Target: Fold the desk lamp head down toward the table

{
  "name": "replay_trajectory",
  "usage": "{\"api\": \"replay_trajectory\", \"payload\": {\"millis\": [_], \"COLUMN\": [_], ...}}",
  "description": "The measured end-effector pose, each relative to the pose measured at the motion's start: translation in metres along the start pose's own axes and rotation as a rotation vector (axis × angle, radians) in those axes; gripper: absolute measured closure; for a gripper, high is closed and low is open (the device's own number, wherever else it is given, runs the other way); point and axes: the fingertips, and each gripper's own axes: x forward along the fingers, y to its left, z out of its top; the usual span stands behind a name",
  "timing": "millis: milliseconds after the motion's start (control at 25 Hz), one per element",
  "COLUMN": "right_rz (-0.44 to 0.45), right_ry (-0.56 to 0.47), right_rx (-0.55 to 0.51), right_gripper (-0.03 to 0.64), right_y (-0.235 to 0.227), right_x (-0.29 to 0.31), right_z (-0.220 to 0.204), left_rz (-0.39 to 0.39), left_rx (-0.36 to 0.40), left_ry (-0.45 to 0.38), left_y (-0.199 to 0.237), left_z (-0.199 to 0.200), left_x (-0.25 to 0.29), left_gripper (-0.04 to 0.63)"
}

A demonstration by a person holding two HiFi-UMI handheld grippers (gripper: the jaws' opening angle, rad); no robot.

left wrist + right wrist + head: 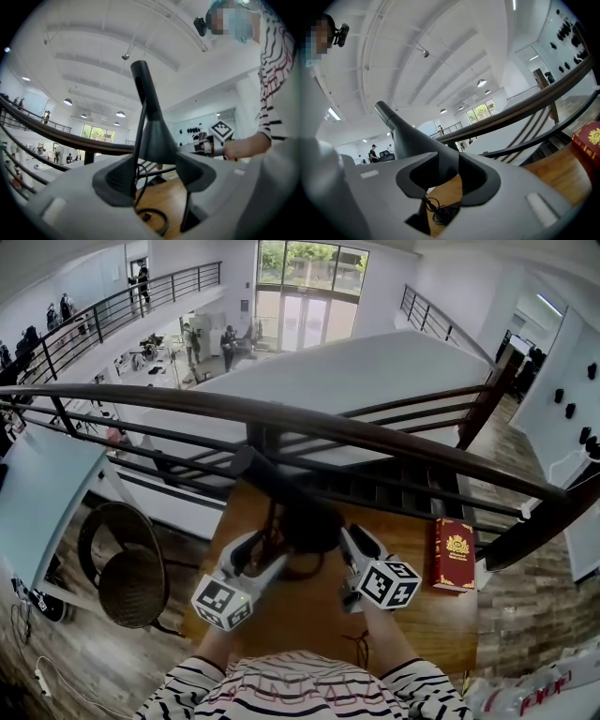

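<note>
Desk lamp (305, 521) stands on wooden table (309, 615), mid-table, between both grippers.
Left gripper (154, 176): jaws spread wide, lamp cone between them, pads clear of it.
Right gripper (450, 176): pads look clamped on lamp's cone body.
Handling guess: light, rigid, smooth shell, so slippery. Hinge probably stiff; base may tip or slide.
Grip: pin cone low, push upper tube (143, 89).
Long axis runs along tube, steep and tilted, tip up. Not folded yet.
</note>
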Motion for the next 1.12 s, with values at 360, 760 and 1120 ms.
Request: {"api": "replay_trajectory", "payload": {"millis": [360, 760, 1120], "right_rz": [0.059, 0.141, 0.199], "right_ry": [0.015, 0.026, 0.042], "right_rx": [0.005, -0.034, -0.037], "right_gripper": [0.488, 0.505, 0.559], "right_y": [0.018, 0.034, 0.034], "right_x": [-0.034, -0.086, -0.138], "right_z": [-0.016, -0.029, -0.047], "left_rz": [0.049, 0.120, 0.192], "left_rx": [0.001, 0.007, 0.012], "left_ry": [0.015, 0.040, 0.060], "left_y": [-0.028, -0.074, -0.125], "left_z": [-0.004, -0.015, -0.027], "left_x": [-0.025, -0.045, -0.067], "left_gripper": [0.321, 0.327, 0.394]}}
